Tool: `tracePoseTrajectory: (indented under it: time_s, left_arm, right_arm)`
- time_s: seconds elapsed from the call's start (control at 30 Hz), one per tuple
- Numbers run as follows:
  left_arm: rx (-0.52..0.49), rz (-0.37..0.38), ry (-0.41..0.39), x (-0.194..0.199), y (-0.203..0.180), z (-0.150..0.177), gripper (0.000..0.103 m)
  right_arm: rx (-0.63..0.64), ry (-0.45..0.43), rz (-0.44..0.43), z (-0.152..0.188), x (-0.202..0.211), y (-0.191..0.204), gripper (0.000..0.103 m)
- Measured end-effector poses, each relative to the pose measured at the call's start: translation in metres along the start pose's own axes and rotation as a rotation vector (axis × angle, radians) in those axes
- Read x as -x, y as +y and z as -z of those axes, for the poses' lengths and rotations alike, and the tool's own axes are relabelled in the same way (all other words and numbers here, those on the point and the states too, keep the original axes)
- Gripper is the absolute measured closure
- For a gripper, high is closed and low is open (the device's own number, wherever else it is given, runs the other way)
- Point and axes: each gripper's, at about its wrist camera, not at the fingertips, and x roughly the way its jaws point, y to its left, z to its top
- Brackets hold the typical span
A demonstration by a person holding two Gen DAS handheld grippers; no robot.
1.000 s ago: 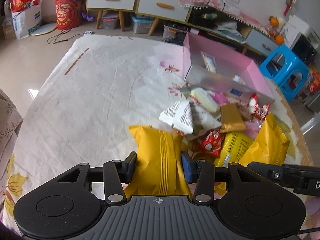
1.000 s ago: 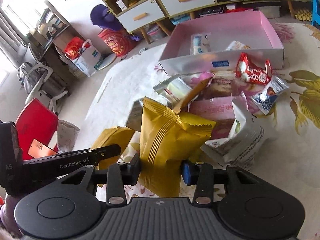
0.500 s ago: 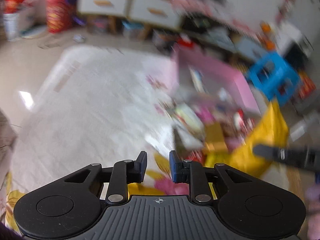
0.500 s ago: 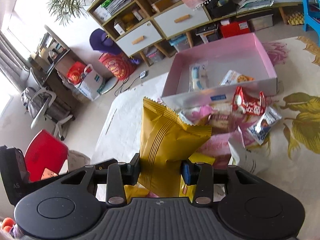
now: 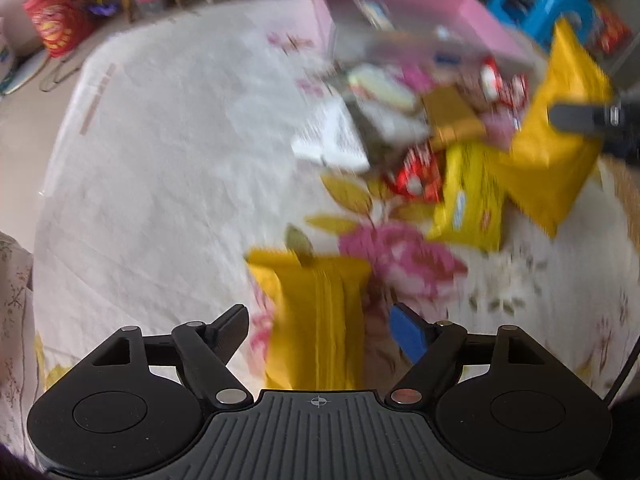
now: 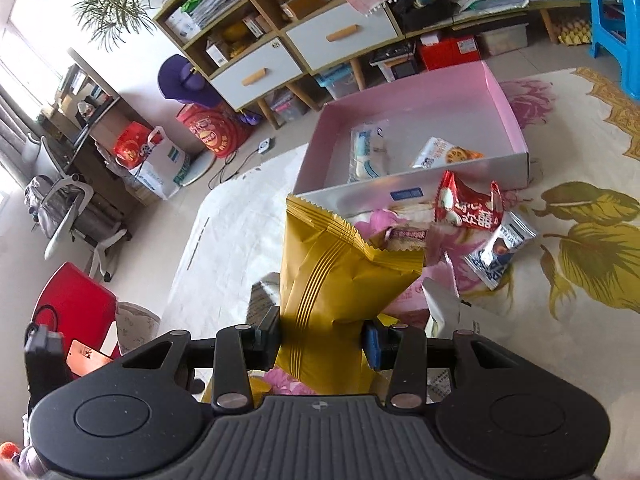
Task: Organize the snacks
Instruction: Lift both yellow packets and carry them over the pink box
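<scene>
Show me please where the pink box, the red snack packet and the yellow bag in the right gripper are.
pink box [image 6: 420,116]: right wrist view, bare inner floor.
red snack packet [image 6: 468,208]: right wrist view, packet front.
yellow bag [image 6: 340,280]: right wrist view, bag middle.

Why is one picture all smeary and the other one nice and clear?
Left wrist view: motion blur smears the snack pile and pink box; only the open left claw looks sharp. Right wrist view: crisp, the right claw gripping a gold bag; the fisheye bends the shelves.
</scene>
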Motion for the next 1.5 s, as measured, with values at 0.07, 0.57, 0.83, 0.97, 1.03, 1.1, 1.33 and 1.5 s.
tracePoseTrajectory:
  time_s: [0.07,0.57,0.83,0.97,1.03,1.1,1.33,1.5]
  left_arm:
    - [-0.026,-0.009,0.018,-0.004,-0.005,0.003,0.024]
    - [-0.029,-0.07,-0.083,0.011,-0.005,0.001,0.066]
    - [0.028,-0.051,-0.213,0.039,-0.003,-0.022,0.066]
    - [0.062,-0.03,-0.279,0.046,-0.002,-0.042,0.066]
    - [0.088,-0.022,-0.315,0.047,-0.002,-0.053,0.066]
    - [0.111,-0.019,-0.353,0.048,-0.003,-0.066,0.066]
    - [0.183,-0.011,-0.438,0.032,-0.018,-0.113,0.066]
    - [0.186,0.002,-0.46,0.013,-0.03,-0.149,0.066]
  right_arm:
    - [-0.004,0.004,-0.005,0.0,0.0,-0.001,0.071]
    - [-0.001,-0.033,-0.005,-0.009,0.01,-0.006,0.071]
    - [-0.002,-0.102,0.015,-0.023,0.016,-0.007,0.071]
    - [-0.019,-0.156,0.028,-0.038,0.019,-0.016,0.071]
    - [-0.048,-0.187,0.027,-0.049,0.018,-0.025,0.07]
    - [-0.067,-0.219,0.042,-0.056,0.015,-0.031,0.071]
    - [-0.124,-0.3,0.075,-0.082,-0.002,-0.055,0.07]
    - [-0.17,-0.322,0.068,-0.096,-0.017,-0.069,0.071]
